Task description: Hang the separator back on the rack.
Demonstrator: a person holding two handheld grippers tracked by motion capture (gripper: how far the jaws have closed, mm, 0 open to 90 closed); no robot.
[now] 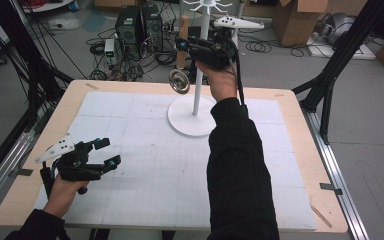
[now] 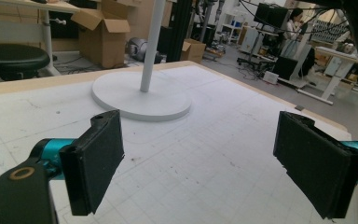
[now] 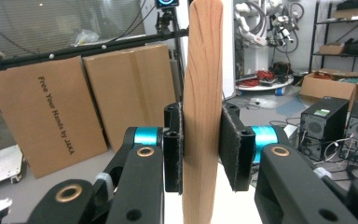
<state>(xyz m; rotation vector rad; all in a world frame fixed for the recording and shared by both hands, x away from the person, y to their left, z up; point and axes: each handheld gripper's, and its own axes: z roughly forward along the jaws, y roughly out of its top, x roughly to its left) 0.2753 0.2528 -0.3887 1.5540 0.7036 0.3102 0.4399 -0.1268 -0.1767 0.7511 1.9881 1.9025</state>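
A carton [image 3: 51,116] behind read "Free Your Hands by JAKA". The right claw [image 1: 184,46] pinched a wooden handle [image 3: 203,107], its metal head [image 1: 179,81] hanging above the bench [image 1: 300,150] beside the stand [image 1: 198,65]. The left claw [image 1: 107,152] was spread near the bench's left edge, open mat ahead.

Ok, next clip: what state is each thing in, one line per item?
right gripper: shut on the wooden handle, raised beside the pole.
wooden-handled utensil: upright in the right gripper, metal head hanging below, off the table.
left gripper: open, nothing between its pads, low over the mat.
white stand: upright, its round base flat on the mat.
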